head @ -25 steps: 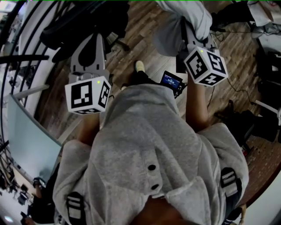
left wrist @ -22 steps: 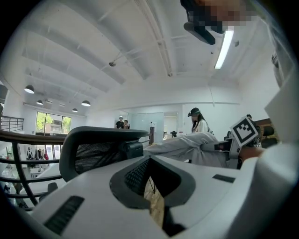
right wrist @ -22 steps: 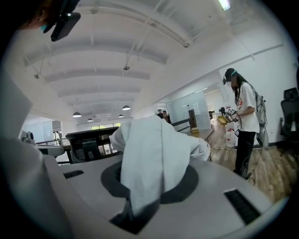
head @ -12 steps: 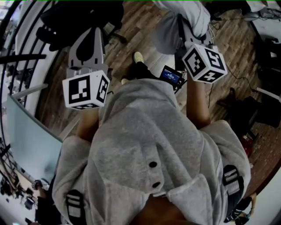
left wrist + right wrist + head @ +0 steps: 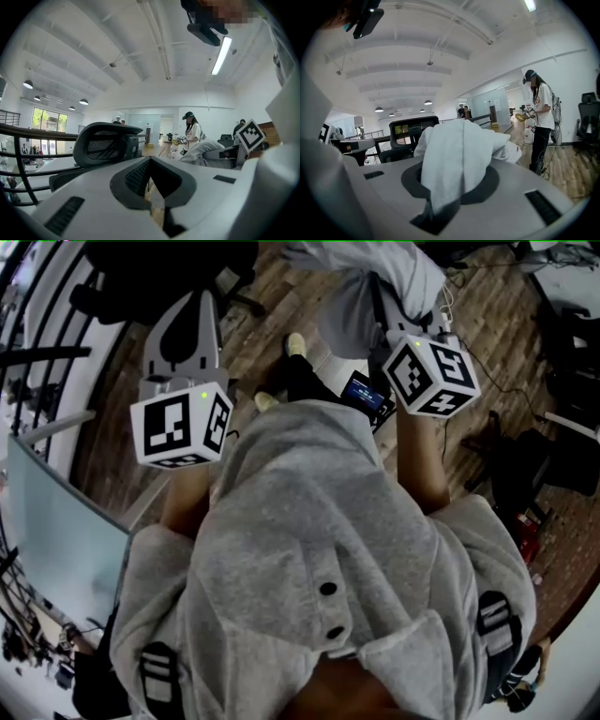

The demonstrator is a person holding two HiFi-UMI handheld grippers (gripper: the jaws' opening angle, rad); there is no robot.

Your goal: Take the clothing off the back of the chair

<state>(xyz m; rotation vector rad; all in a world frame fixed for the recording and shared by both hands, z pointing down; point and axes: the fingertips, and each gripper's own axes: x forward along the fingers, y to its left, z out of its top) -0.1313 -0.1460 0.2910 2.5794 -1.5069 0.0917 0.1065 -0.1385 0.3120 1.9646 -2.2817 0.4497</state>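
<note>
The clothing (image 5: 412, 277), a light grey garment, hangs bunched from my right gripper (image 5: 398, 320) at the top of the head view. In the right gripper view the cloth (image 5: 459, 150) rises out of the jaws, and the right gripper (image 5: 445, 197) is shut on it. A black mesh chair (image 5: 410, 129) stands behind it, bare of clothing. The left gripper (image 5: 199, 298) points at that black chair (image 5: 159, 268) with its fingers together and nothing held. In its own view the left gripper (image 5: 151, 161) faces the chair's headrest (image 5: 105, 143).
A person in a cap and white shirt (image 5: 539, 117) stands on the wooden floor to the right. More black chairs (image 5: 587, 117) line the wall. A glass desk (image 5: 56, 540) and a dark railing (image 5: 28, 136) lie on the left. Cables (image 5: 506, 427) trail across the floor.
Both grippers have drifted slightly up and left in the head view, and the floor and chair have shifted beneath them. The clothing stays gripped by the right gripper.
</note>
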